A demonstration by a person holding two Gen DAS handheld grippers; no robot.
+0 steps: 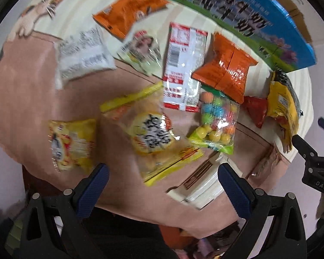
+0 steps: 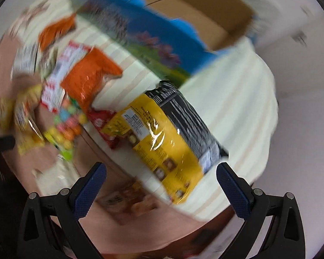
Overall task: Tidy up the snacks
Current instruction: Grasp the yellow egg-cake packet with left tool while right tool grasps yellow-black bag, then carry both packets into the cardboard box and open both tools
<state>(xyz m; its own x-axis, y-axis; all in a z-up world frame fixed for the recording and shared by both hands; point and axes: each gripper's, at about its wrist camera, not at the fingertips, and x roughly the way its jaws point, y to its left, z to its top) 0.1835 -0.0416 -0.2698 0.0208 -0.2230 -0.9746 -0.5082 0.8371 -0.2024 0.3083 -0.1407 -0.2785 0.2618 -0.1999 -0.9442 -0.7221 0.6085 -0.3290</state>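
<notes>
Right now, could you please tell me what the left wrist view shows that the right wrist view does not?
Only the left wrist view shows the cat picture on the cloth, the white printed packet and the far orange snack bag. Only the right wrist view shows the brown cardboard inside of the blue printed box. Both show the yellow-and-black snack bag, the bag of coloured candy balls and the near orange foil bag.

bench: round, pink-brown and cream-striped cloth, ahead of both grippers | wall: plain white, beyond bench edge | light: even, indoor
</notes>
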